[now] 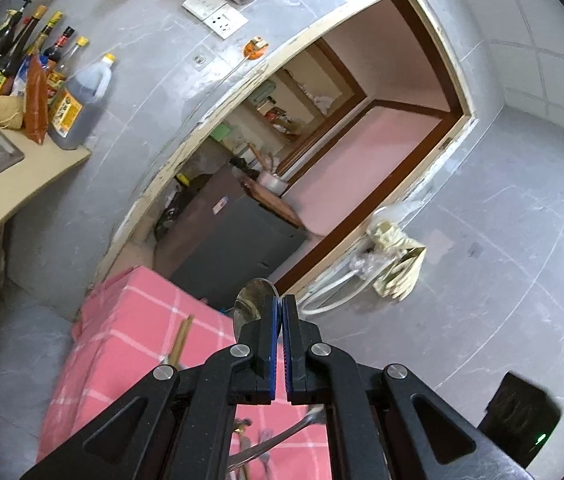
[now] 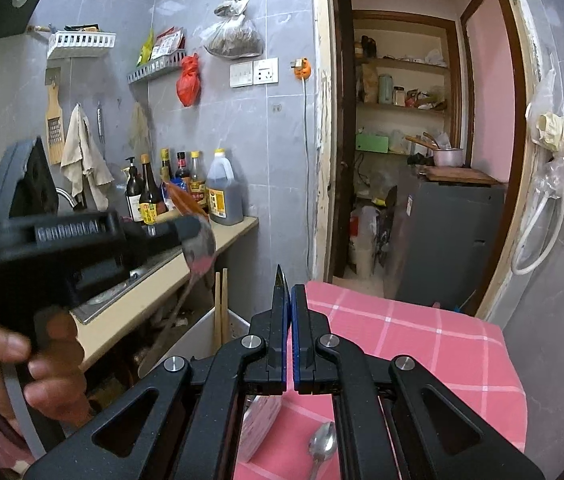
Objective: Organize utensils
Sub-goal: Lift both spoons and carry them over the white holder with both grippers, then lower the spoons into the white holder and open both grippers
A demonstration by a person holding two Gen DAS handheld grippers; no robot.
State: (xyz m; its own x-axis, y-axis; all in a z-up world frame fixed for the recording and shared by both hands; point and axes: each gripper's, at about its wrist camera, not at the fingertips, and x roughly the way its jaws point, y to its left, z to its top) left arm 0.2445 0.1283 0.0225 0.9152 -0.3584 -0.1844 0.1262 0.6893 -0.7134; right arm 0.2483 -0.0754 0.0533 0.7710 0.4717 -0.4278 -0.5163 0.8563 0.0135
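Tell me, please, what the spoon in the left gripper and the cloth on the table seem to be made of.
The spoon, clamped in the left gripper, looks like polished metal, probably stainless steel: its bowl mirrors the room. The cloth looks like woven fabric, matte pink with white checks, draping softly over the table edge; the exact fibre cannot be told.

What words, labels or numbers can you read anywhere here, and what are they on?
Left gripper body: raised lettering, too blurred to read.
Sauce bottles: labels too small.
Oil jug: yellow label, unreadable.
Snack packets on the wall rack: print too small.
Nothing legible elsewhere.
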